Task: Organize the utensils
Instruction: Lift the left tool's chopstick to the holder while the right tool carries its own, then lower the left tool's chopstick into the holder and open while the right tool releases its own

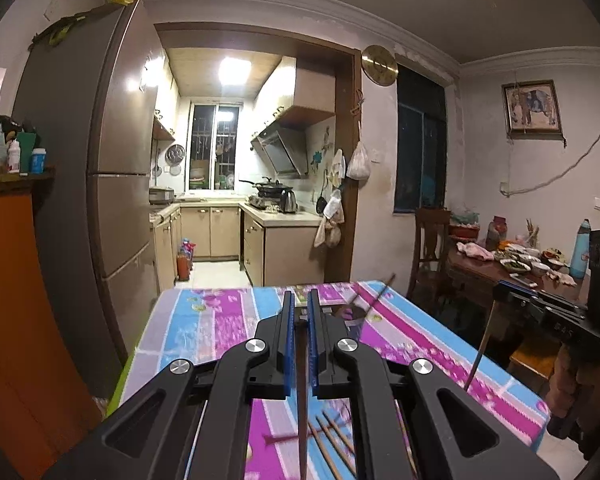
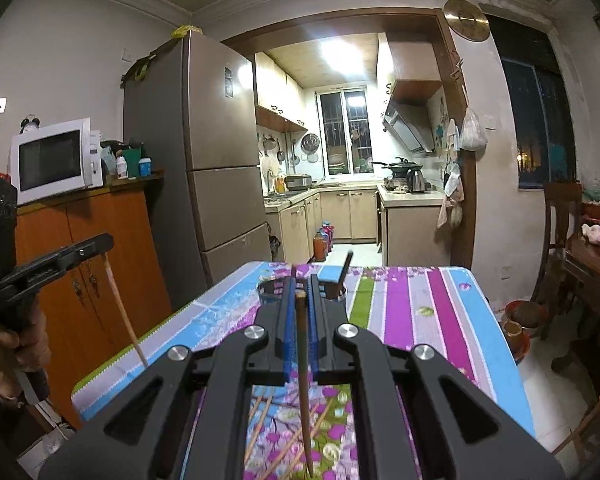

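You are standing in a dining room that opens onto a lit kitchen, with a bench (image 2: 420, 308) under a striped floral cloth in front of you. Each of your tongs is clamped on a single chopstick. The left tongs (image 1: 301, 312) pinch a dark chopstick (image 1: 302, 420) that hangs down between the blue pads, and the right tongs (image 2: 300, 300) grip a brown chopstick (image 2: 305, 392) near its top end, its tip pointing down toward the cloth. You hold both sticks near-vertical, lifted above the bench, probably so they can drop end-first into the metal utensil holder (image 2: 272, 290) standing at the far side, where a dark utensil (image 2: 347, 266) already leans inside.

More loose chopsticks (image 2: 260, 436) lie on the cloth beneath the tongs, so the sorting looks only partly done.

Much is hidden. The tong bodies cover most of the holder, so you cannot tell how many pieces it holds or how full it is. The loose pile is cut off by the frame's lower edge and blurred, so no count is possible. In the left view the holder sits dim and half-blocked behind the pads.
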Available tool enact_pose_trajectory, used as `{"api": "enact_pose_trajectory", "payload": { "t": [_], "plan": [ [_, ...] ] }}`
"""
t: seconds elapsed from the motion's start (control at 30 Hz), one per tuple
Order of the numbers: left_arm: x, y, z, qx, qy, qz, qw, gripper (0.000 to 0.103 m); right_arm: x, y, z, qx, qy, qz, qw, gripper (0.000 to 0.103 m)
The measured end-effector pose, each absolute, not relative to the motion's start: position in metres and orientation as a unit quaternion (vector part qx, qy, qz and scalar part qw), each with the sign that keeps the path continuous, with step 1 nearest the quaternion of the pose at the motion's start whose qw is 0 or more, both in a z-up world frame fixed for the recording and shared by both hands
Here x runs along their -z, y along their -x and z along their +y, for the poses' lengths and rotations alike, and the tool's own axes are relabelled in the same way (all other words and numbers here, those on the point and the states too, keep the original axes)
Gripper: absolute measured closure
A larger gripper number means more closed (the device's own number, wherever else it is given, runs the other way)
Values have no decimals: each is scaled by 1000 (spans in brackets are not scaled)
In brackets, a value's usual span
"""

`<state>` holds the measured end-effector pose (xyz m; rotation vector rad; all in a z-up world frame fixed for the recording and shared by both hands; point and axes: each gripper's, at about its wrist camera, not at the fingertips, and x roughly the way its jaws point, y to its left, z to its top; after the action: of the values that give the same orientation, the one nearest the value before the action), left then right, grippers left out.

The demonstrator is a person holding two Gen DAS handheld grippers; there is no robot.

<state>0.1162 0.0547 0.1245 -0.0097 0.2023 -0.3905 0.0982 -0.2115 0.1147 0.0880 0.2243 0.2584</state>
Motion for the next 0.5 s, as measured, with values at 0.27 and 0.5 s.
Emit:
{"api": "enact_pose_trajectory", "payload": {
  "t": [0.27,0.5],
  "plan": [
    [-191,-194,31,181,19,43,982,96,-182,-161,-213,-120,-61,46,990,98],
    [-225,-261,8,165,50,-9,985,95,-207,-225,-242,-89,-149,-8,985,98]
  ]
}}
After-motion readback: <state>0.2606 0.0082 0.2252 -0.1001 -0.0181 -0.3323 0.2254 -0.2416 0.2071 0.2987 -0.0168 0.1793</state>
